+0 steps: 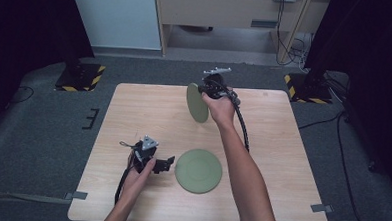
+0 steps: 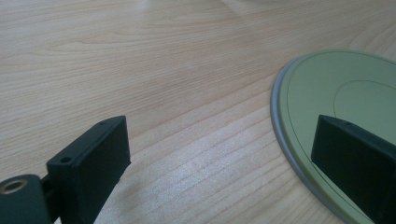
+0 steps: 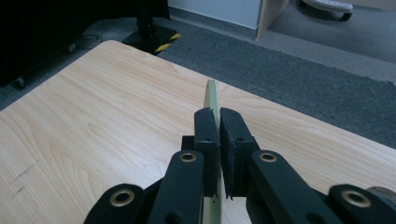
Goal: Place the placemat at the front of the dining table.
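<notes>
Two round green plates are seen on a light wooden counter (image 1: 134,108). One plate (image 1: 198,170) lies flat near the front edge, a little right of the middle. The other plate (image 1: 197,102) is held up on its edge above the far part of the counter, so it is not lying on the wood. It is gripped by the right gripper (image 1: 205,91), and its thin rim (image 3: 212,100) is seen squeezed between the two black fingers (image 3: 205,135) in the right gripper view, where the fingers are clenched tight on it. The left gripper (image 1: 167,164) is rested low at the near left, just beside the flat plate. Its fingers (image 2: 93,154) are spread wide with nothing between them, and the rim of the flat plate (image 2: 299,154) is seen close to the right one. It cannot be told if that finger touches the plate. The job looks to be about half done: one plate has been picked up, and it is not yet put down anywhere. It is judged that the lifted plate is to be brought toward the flat one and laid on top of it, so a stack is made. That part is left to do. The plate must then be turned flat and let go gently, so it is not dropped or knocked.
</notes>
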Action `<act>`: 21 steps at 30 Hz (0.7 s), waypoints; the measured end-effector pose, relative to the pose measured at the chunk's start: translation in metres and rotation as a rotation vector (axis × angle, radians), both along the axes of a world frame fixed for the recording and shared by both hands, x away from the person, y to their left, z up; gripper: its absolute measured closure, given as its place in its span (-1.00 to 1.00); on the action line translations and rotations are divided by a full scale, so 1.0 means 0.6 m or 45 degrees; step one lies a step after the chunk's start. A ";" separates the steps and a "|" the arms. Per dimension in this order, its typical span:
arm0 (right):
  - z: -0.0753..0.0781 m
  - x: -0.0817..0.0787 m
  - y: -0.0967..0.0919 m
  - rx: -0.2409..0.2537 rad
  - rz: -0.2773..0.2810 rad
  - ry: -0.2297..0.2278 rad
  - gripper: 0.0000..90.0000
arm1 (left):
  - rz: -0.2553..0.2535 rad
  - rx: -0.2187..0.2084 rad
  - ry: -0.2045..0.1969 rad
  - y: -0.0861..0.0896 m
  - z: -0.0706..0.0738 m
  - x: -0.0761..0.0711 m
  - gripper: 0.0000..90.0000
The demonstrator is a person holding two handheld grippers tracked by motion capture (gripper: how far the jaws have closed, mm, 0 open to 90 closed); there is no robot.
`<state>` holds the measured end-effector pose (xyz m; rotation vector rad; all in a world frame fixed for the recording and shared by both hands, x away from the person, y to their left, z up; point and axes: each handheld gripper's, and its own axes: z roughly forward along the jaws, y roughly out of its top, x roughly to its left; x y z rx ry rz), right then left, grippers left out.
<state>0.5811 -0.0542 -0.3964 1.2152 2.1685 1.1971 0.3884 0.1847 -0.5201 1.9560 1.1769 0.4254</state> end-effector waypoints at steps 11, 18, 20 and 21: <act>-0.008 0.005 -0.035 -0.001 -0.061 0.013 0.92 | 0.008 -0.008 -0.003 0.003 0.001 0.001 -0.92; -0.024 0.006 -0.068 -0.006 -0.109 0.033 0.92 | 0.008 -0.001 0.002 0.002 -0.001 0.002 -0.92; -0.028 0.008 -0.077 -0.012 -0.114 0.039 0.92 | 0.014 -0.001 0.003 0.003 -0.001 0.003 -0.92; -0.029 0.009 -0.081 -0.013 -0.119 0.044 0.92 | 0.016 -0.004 0.006 0.004 -0.002 0.003 -0.92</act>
